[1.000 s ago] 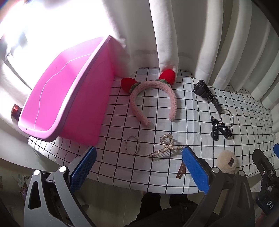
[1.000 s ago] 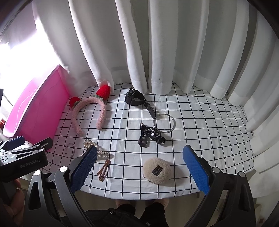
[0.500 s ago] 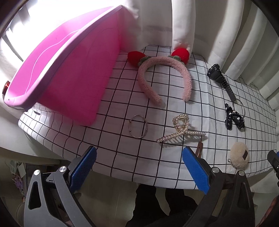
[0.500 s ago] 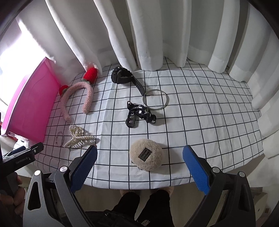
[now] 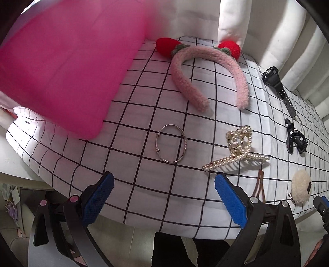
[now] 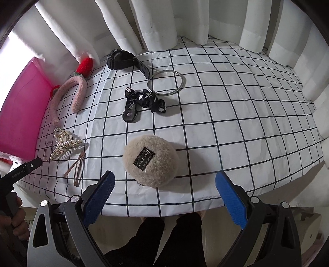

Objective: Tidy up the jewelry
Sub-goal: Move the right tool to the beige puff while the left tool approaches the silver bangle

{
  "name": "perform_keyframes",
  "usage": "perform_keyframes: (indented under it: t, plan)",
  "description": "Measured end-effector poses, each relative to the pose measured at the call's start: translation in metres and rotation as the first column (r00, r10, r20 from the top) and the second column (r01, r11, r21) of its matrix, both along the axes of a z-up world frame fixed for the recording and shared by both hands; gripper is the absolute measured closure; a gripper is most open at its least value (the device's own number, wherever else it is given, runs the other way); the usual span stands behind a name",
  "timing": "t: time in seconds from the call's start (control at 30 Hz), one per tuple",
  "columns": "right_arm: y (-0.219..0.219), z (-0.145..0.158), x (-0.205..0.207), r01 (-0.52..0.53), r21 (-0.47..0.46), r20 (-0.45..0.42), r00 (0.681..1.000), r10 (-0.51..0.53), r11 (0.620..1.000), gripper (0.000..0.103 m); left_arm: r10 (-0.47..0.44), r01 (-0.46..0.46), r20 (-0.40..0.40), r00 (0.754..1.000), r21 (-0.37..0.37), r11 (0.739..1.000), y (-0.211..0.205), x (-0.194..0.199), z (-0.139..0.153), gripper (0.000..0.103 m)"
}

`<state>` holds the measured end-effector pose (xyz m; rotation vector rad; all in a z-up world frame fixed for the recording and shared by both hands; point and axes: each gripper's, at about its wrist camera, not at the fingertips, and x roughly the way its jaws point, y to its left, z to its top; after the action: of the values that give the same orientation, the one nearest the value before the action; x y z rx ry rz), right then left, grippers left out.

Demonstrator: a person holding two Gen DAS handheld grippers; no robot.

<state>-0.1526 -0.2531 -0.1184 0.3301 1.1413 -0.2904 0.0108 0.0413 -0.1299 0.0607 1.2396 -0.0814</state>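
Note:
My left gripper (image 5: pixel 163 195) is open and empty above the table's front edge, just short of a thin silver bangle (image 5: pixel 171 146) and a pearl hair claw (image 5: pixel 239 150). A pink plush headband (image 5: pixel 207 71) with red strawberries lies beyond, next to the pink bin (image 5: pixel 61 67). My right gripper (image 6: pixel 163 195) is open and empty, just short of a beige fluffy pouch (image 6: pixel 151 161). Beyond it lie a black strap clip (image 6: pixel 141 102), a large silver ring (image 6: pixel 166 82) and a black watch (image 6: pixel 123 59). A brown snap clip (image 6: pixel 77 167) lies at the left.
The table carries a white grid-pattern cloth (image 6: pixel 236 123). White curtains (image 6: pixel 185 18) hang close behind it. The pink bin stands at the table's left end (image 6: pixel 18 115). The left gripper's body (image 6: pixel 22 170) shows at the right wrist view's left edge.
Both grippers have moved forward and down toward the table. The bangle and pearl claw now loom larger before the left one, the fluffy pouch before the right one. Both stay open.

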Motion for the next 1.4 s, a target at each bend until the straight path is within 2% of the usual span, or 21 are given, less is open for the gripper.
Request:
perform_keyframes:
  t: [0.4, 0.87, 1.17, 1.4]
  plan:
    - [0.007, -0.021, 0.014, 0.001, -0.048, -0.004, 1.000, -0.001, 0.999, 0.009, 0.017, -0.017, -0.003, 1.000, 0.001, 1.000, 0.013, 0.034, -0.035, 0.006]
    - [0.013, -0.041, 0.028, -0.021, -0.090, -0.042, 0.999, 0.018, 0.996, 0.009, -0.011, 0.011, 0.047, 0.999, -0.003, 1.000, 0.004, 0.052, -0.048, 0.006]
    - [0.012, -0.059, 0.034, -0.032, -0.111, -0.085, 0.996, 0.023, 0.993, 0.009, -0.014, 0.016, 0.159, 0.987, -0.011, 1.000, 0.006, 0.019, -0.045, 0.005]
    - [0.017, -0.060, 0.033, -0.062, -0.153, -0.022, 0.998, 0.059, 0.986, 0.009, -0.003, 0.005, 0.177, 0.984, -0.012, 1.000, 0.002, 0.000, -0.045, 0.007]
